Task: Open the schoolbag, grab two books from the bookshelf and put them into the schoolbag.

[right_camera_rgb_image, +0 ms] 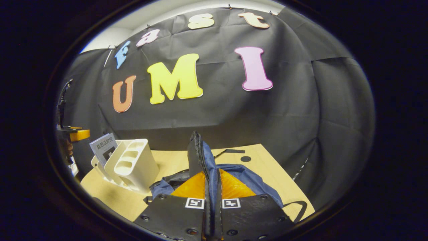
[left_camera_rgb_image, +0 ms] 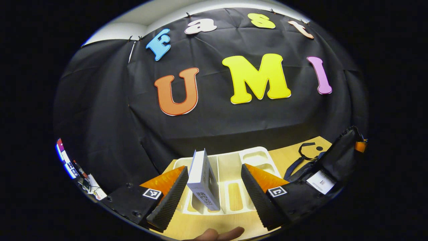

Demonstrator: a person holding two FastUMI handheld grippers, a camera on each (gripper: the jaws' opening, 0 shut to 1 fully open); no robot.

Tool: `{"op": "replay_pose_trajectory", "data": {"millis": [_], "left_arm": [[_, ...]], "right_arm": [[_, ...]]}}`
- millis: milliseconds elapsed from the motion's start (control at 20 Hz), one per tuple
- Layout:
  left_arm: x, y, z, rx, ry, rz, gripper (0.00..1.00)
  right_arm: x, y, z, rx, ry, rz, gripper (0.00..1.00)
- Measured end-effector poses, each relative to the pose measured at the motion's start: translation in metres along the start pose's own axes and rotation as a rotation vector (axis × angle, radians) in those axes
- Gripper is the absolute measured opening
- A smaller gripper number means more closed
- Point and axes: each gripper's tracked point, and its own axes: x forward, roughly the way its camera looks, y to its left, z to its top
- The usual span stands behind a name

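The right gripper (right_camera_rgb_image: 211, 214) is clenched on the bag's (right_camera_rgb_image: 247, 180) zippered flap (right_camera_rgb_image: 197, 157), its fingers pinching the fabric from both sides and lifting it upright. My reading is that this holds the mouth open so a book can go in, since the limp flap would likely sag shut if let go.

The left gripper (left_camera_rgb_image: 214, 190) is spread wide, its fingers (left_camera_rgb_image: 170, 197) either side of a white book (left_camera_rgb_image: 202, 179) that stands in the shelf (left_camera_rgb_image: 257, 157) (a pale plastic rack with several slots). The book leans close to the left finger, though I cannot tell if it touches; the right finger is well apart from it, so nothing is grasped yet. The stance suits closing on the book's two faces and drawing it up out of its slot. A fingertip of the holding hand (left_camera_rgb_image: 220, 234) shows at the bottom edge.

The left gripper view gives the book's fit between the fingers and the bag to the right of the shelf on the wooden table (left_camera_rgb_image: 291, 154). The right gripper view gives what that one cannot: the blue lining inside the bag, the shelf's side profile with the book's cover poking above it, and the other gripper farther off at the left edge.
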Motion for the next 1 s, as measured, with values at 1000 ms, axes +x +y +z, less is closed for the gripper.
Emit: {"op": "replay_pose_trajectory", "data": {"millis": [1000], "left_arm": [[0.127,0.038,-0.050,-0.061,0.589,-0.067,0.99]], "right_arm": [[-0.015,0.012,-0.013,-0.087,0.003,0.034,0.05]]}}
